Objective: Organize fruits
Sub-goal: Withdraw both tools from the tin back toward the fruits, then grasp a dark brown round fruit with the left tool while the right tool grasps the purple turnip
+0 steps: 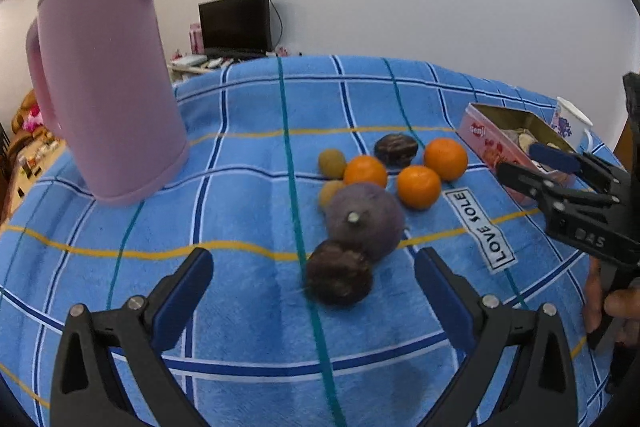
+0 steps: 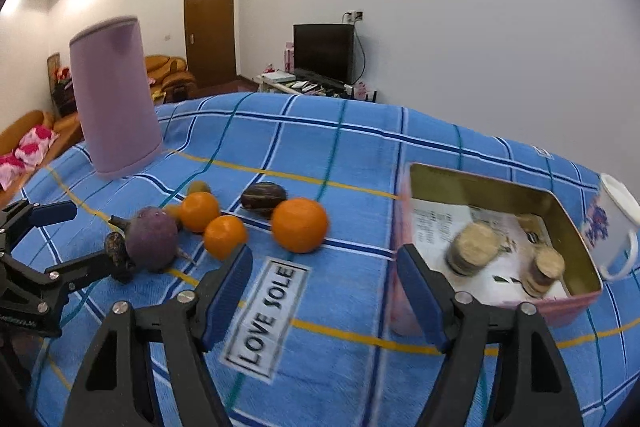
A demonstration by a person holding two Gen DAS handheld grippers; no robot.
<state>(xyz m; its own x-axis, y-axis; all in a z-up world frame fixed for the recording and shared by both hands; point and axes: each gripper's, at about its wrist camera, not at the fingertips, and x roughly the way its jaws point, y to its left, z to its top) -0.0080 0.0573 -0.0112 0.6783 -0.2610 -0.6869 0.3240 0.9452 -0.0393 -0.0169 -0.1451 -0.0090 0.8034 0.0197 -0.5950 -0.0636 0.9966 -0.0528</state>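
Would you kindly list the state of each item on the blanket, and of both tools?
Left tool: open, empty, above the dark fruit.
Right tool: open, empty, beside the tin.
Tin: lid off, biscuits and a leaflet inside.
Pink jug: upright, lid on.
Mug: upright behind the tin.
Three oranges: whole, loose on the blanket.
Purple fruit: whole, touching the dark fruit.

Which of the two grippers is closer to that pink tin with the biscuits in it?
Right. The right gripper hovers open just in front of the tin, one finger by its near corner. The left gripper sits open over the fruit pile, well off to the tin's left.
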